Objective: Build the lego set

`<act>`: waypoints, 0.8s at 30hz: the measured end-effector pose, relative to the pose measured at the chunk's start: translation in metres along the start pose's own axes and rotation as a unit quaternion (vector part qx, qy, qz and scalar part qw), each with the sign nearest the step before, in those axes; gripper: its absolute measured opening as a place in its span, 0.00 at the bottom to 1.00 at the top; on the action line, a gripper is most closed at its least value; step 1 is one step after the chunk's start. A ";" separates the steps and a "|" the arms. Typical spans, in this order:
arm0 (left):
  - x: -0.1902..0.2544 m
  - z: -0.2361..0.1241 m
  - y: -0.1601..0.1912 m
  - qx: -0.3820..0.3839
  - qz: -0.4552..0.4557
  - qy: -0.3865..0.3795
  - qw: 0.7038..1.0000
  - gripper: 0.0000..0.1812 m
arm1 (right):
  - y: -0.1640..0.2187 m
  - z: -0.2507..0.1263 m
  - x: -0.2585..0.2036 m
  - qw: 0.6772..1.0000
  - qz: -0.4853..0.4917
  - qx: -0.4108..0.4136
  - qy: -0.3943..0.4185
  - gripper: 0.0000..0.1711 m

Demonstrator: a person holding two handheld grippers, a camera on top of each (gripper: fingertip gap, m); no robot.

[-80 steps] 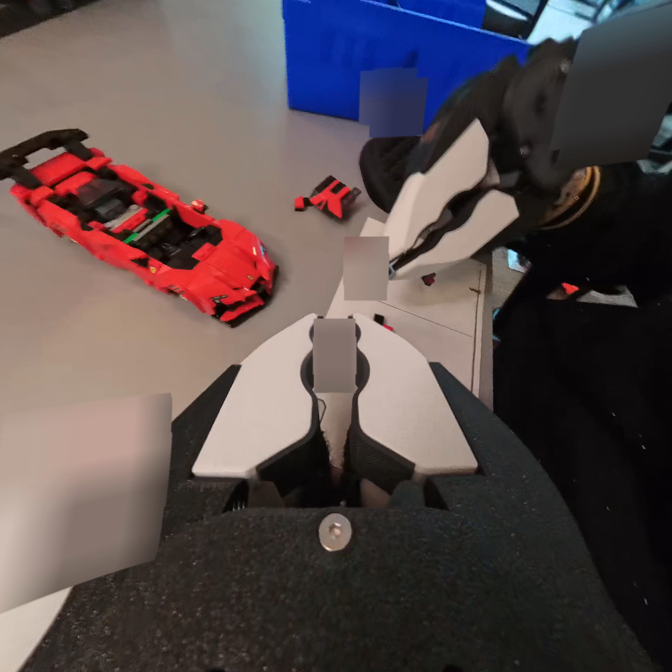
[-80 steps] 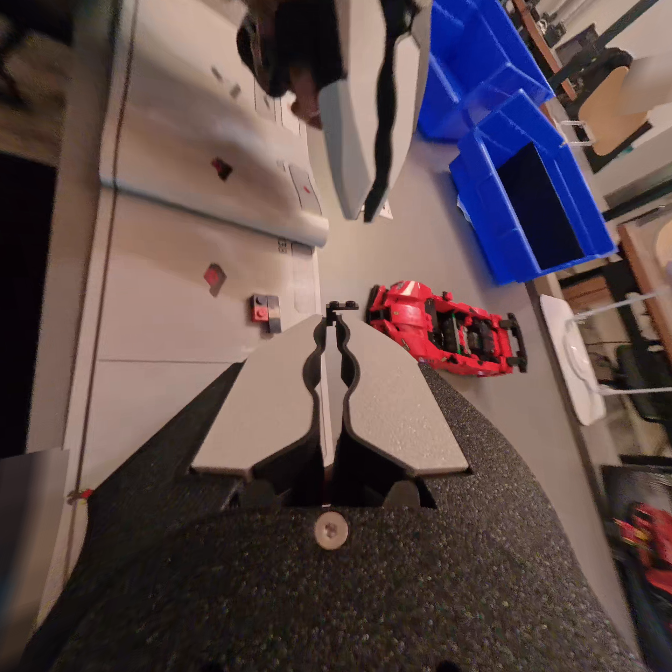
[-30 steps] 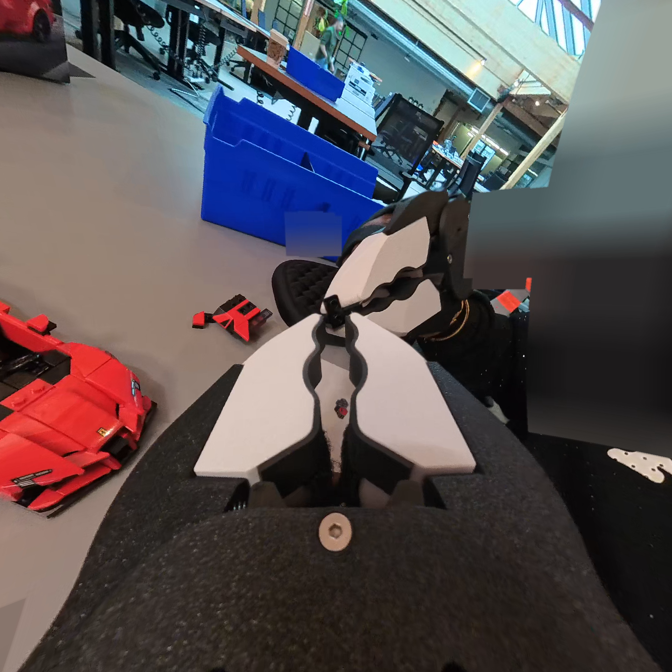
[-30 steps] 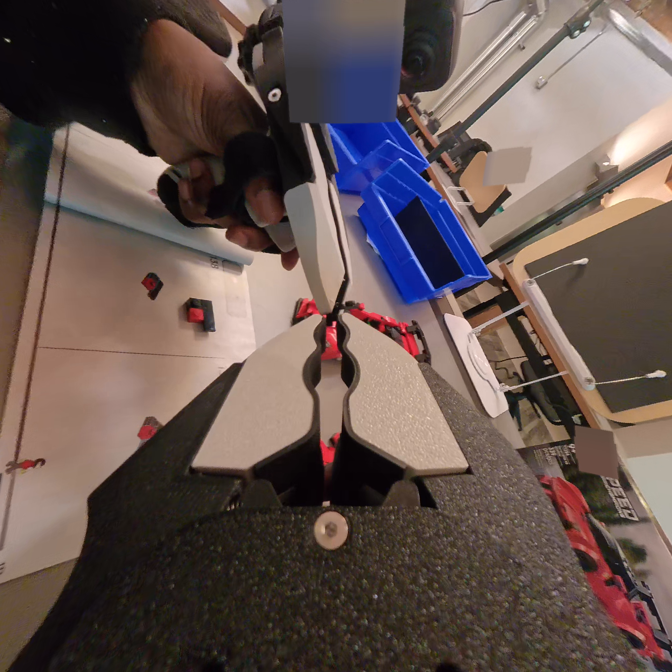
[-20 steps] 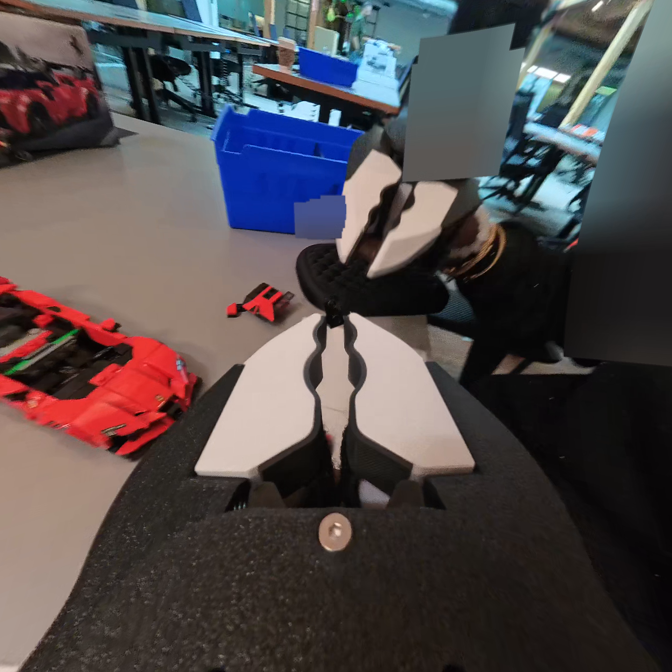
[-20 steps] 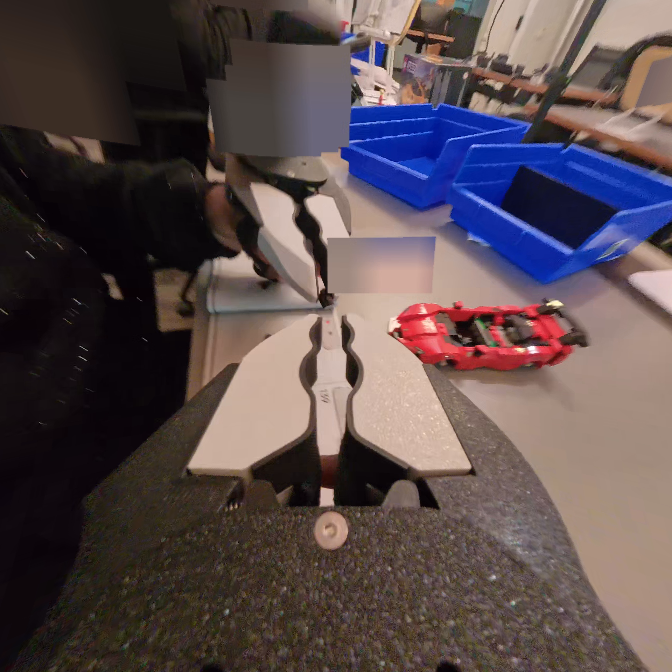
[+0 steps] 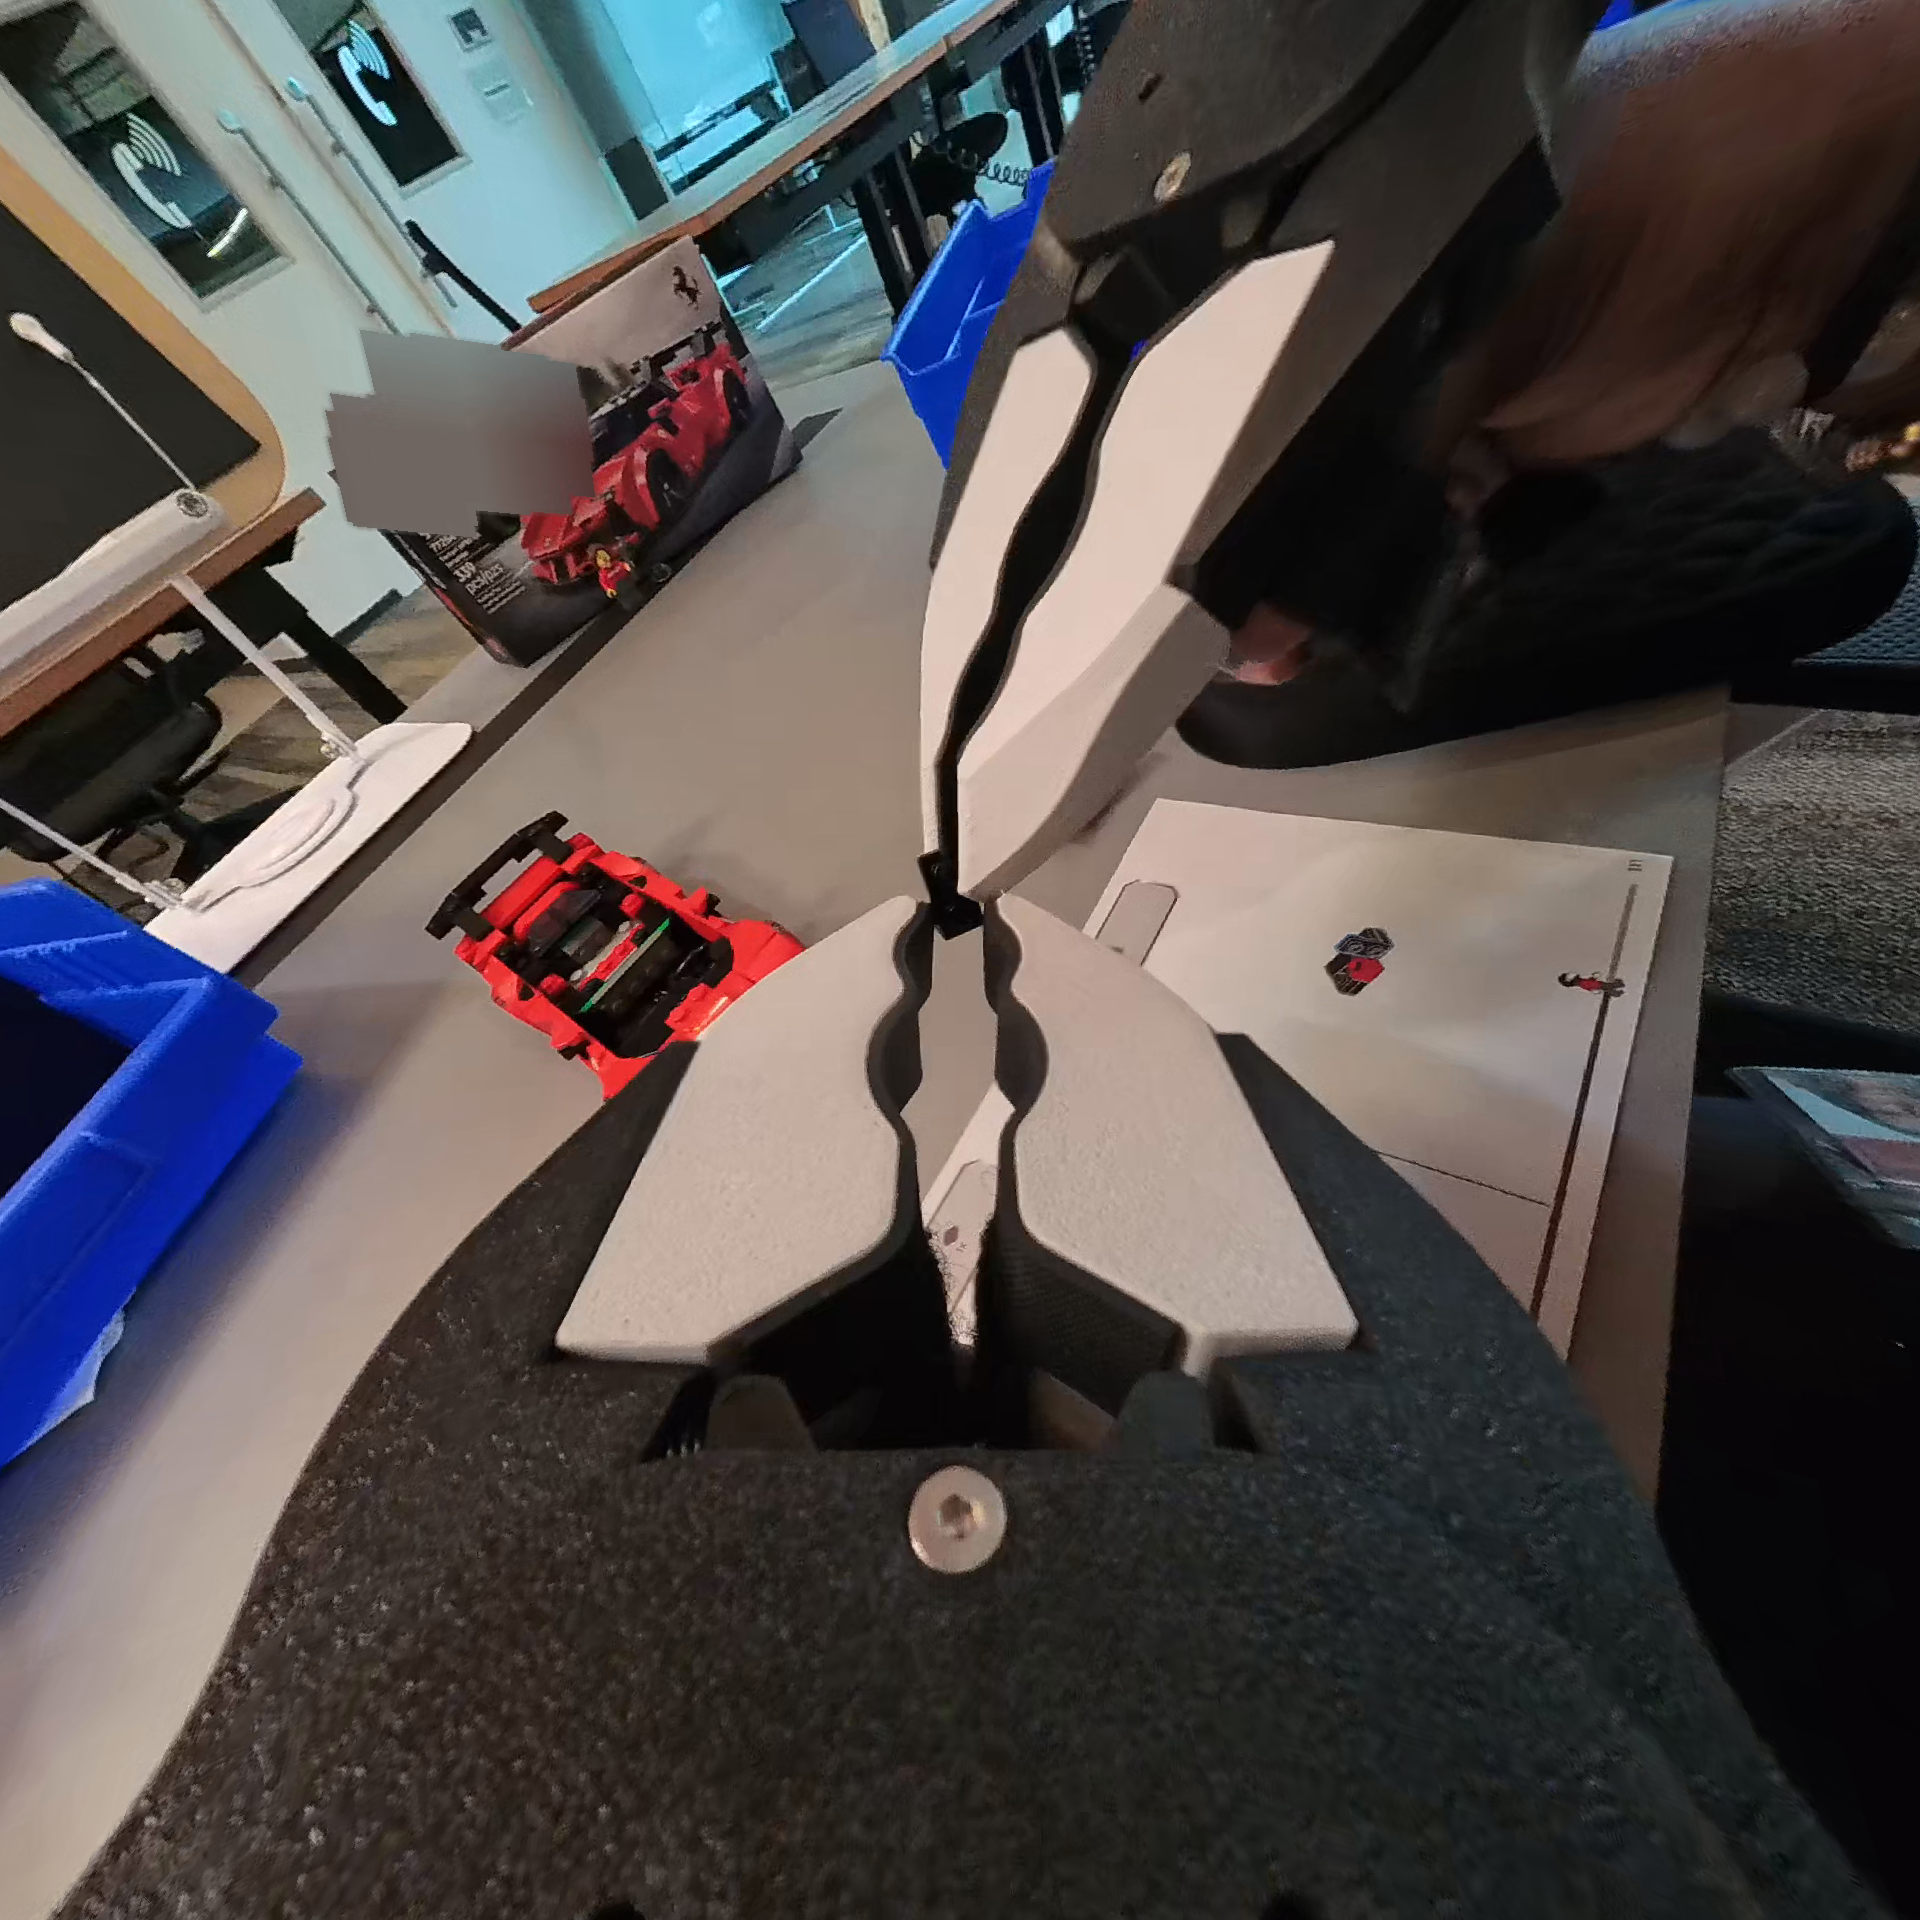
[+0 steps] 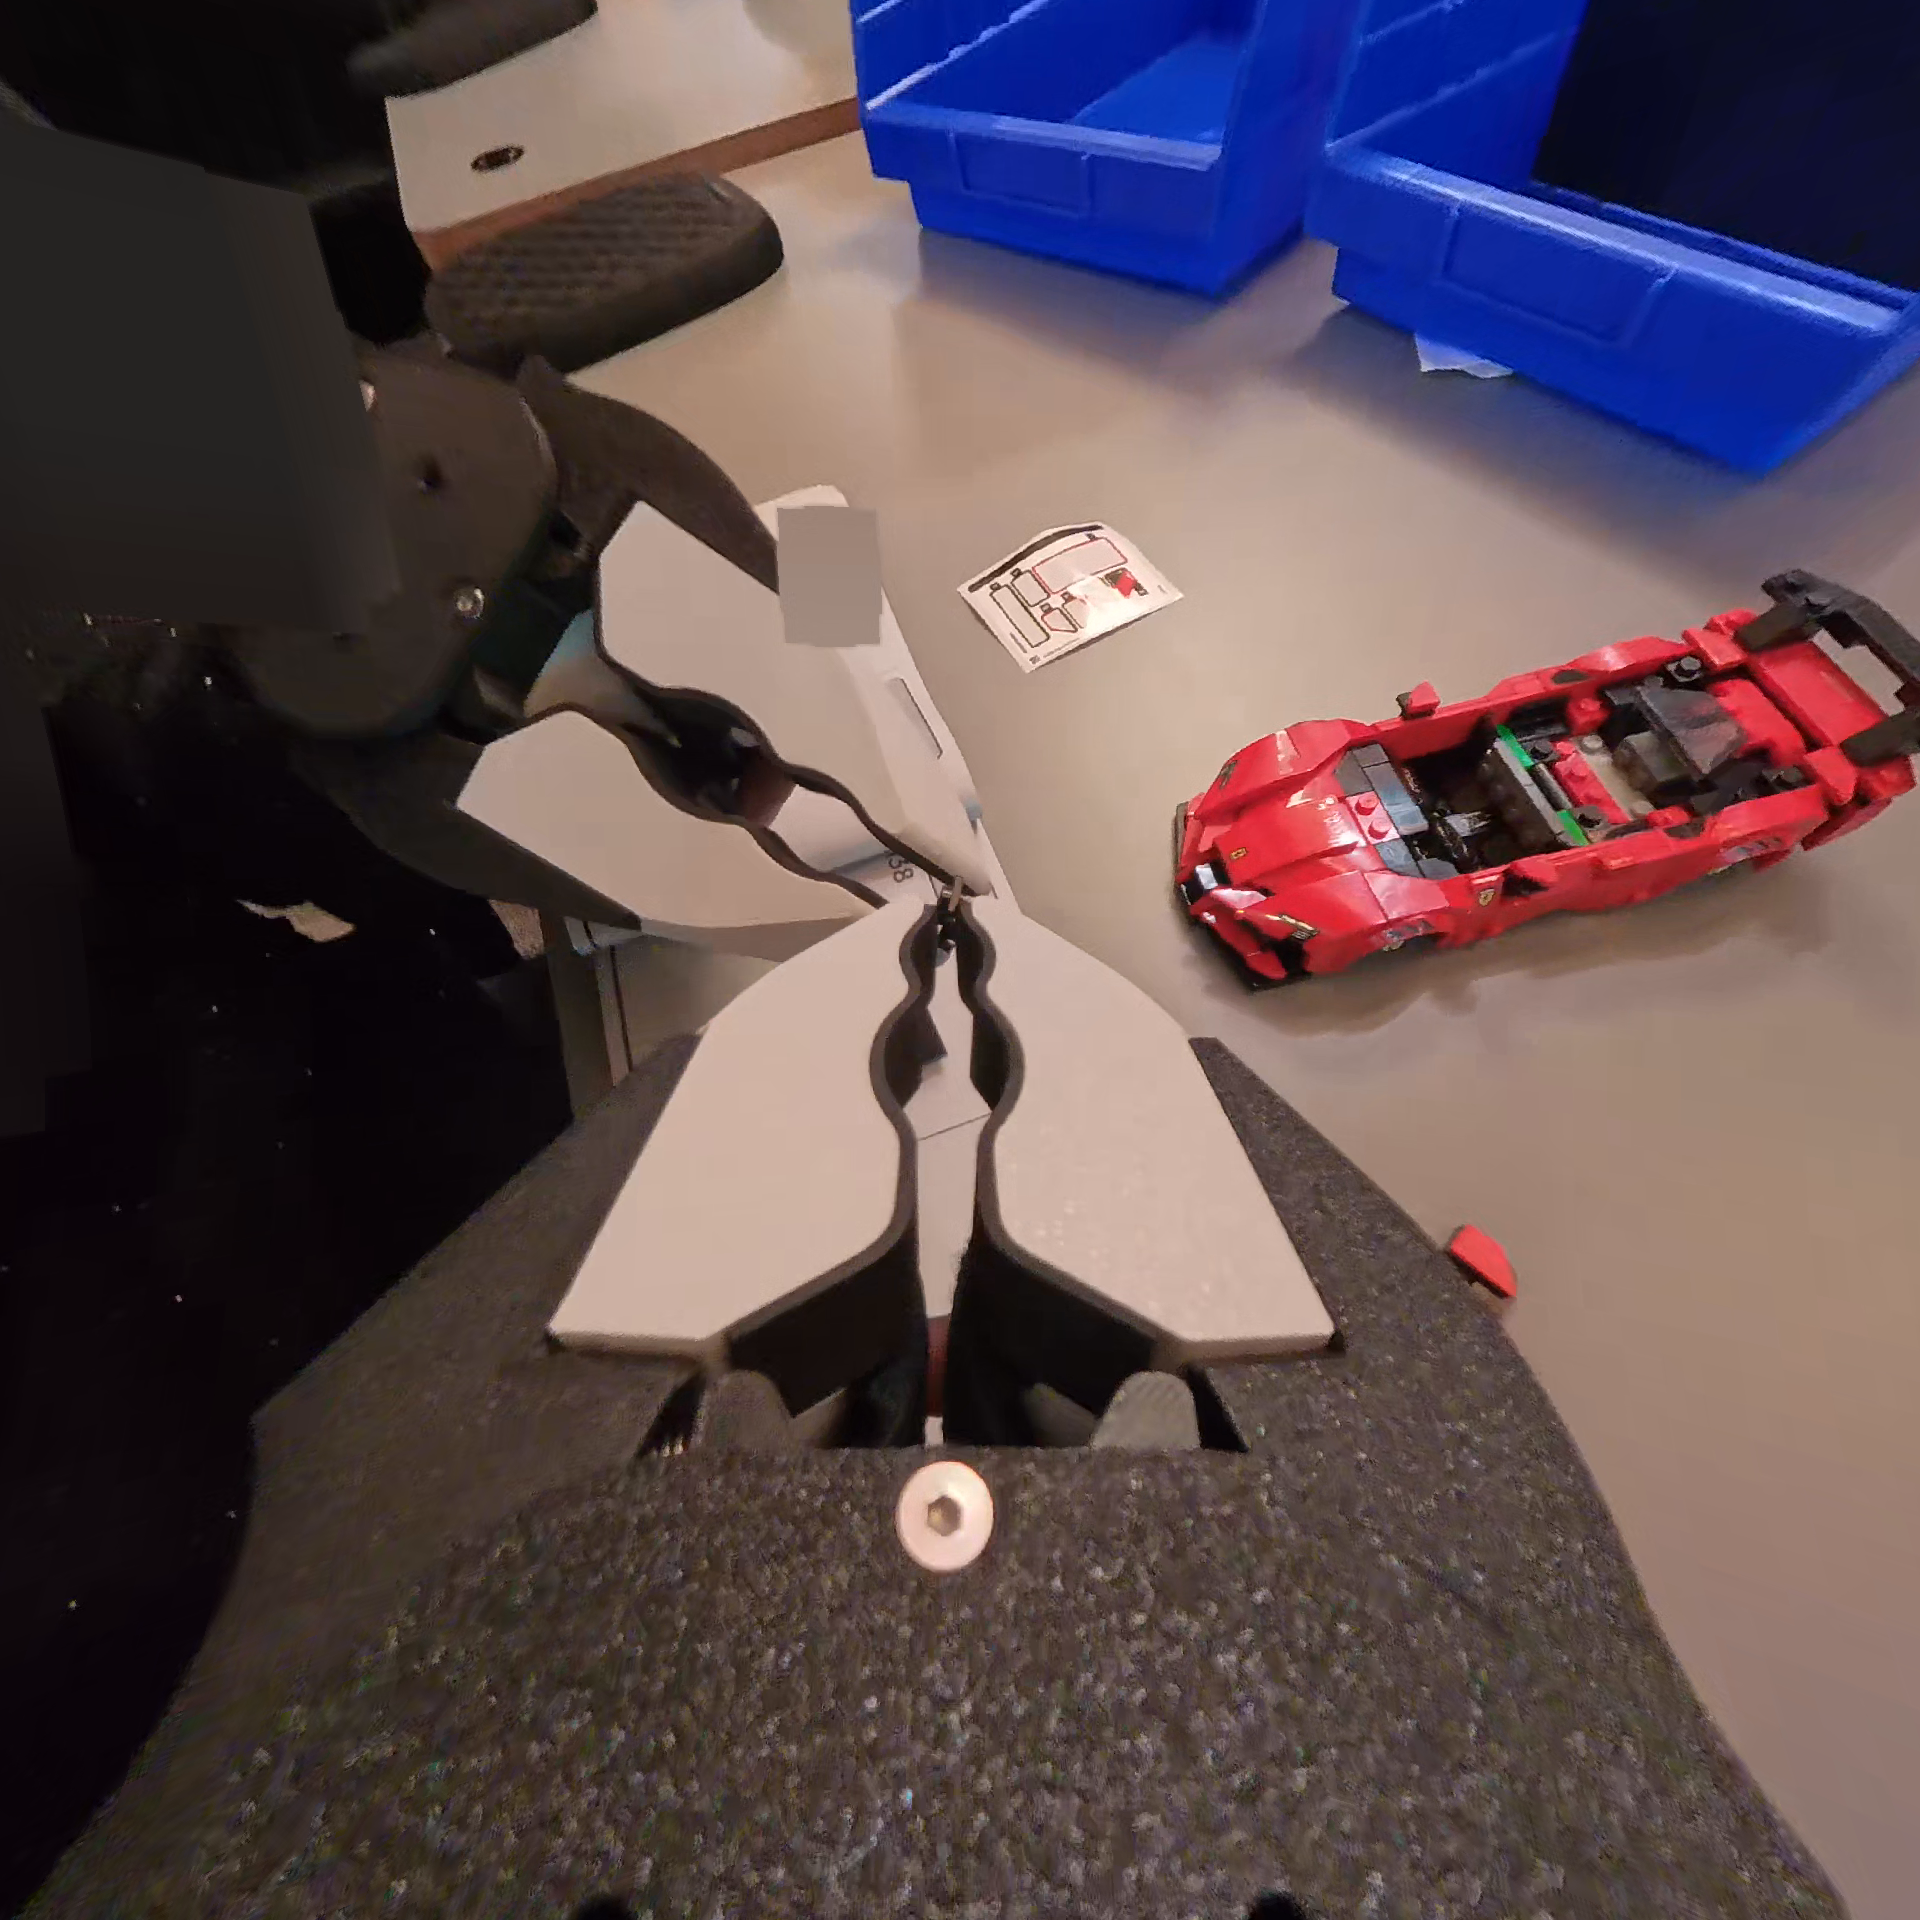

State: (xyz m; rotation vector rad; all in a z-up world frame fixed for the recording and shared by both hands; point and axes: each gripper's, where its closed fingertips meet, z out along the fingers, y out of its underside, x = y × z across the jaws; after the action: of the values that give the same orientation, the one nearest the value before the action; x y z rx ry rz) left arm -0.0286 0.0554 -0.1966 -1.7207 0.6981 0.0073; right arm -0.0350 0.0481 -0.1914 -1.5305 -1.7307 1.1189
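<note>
Pinching a tiny black piece point(image 7: 948, 902) between them, the two grippers meet tip to tip in the air above the table point(image 7: 727, 665). The left gripper point(image 7: 951, 914) has its jaws nearly closed, nipping the piece at the very tips; in its own view the right gripper point(image 7: 948, 868) comes down from about one o'clock, also nearly closed on the same bit. Whether this is one piece or two being pressed together is too small to tell. In the right wrist view the right gripper point(image 8: 951, 920) grips the black piece point(image 8: 948, 914) at its tips, and the left gripper point(image 8: 961, 883) reaches in from ten o'clock.

Holding it from opposite sides probably lets one tool steady the part while the other turns or seats it, or hands it over.

The red car point(image 8: 1538, 790) lies on the table at about two o'clock in the right view, well apart from the grippers, roof open and cabin exposed. It seems largely built, and the open top looks ready to take more parts. A sticker sheet point(image 8: 1070, 592) lies near twelve o'clock, blue bins point(image 8: 1091, 187) beyond it, and a loose red piece point(image 8: 1481, 1257) at four o'clock. The instruction booklet point(image 7: 1403, 1039) lies under the grippers, kept close for reference, and the set's box point(image 7: 623, 468) stands at eleven o'clock in the left view.
</note>
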 end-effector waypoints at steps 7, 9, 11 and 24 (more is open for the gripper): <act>-0.001 -0.016 0.006 -0.015 -0.040 0.098 0.994 0.09 | 0.015 -0.020 0.007 0.999 -0.027 -0.031 0.004 0.02; 0.006 -0.024 0.016 -0.048 -0.059 0.181 0.981 0.14 | 0.023 -0.026 0.005 0.998 -0.041 -0.043 -0.005 0.02; 0.014 -0.030 0.024 -0.072 -0.071 0.253 0.962 0.18 | 0.032 -0.030 0.005 0.996 -0.059 -0.060 -0.005 0.02; 0.038 -0.009 0.063 -0.182 -0.034 0.347 0.920 0.18 | 0.068 -0.019 -0.029 0.955 -0.255 -0.112 -0.097 0.02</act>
State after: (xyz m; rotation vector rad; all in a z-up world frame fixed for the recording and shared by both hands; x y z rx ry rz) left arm -0.0294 0.0238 -0.2640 -2.1178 1.2115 -0.5803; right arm 0.0204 0.0233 -0.2377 -1.0135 -2.2804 0.8445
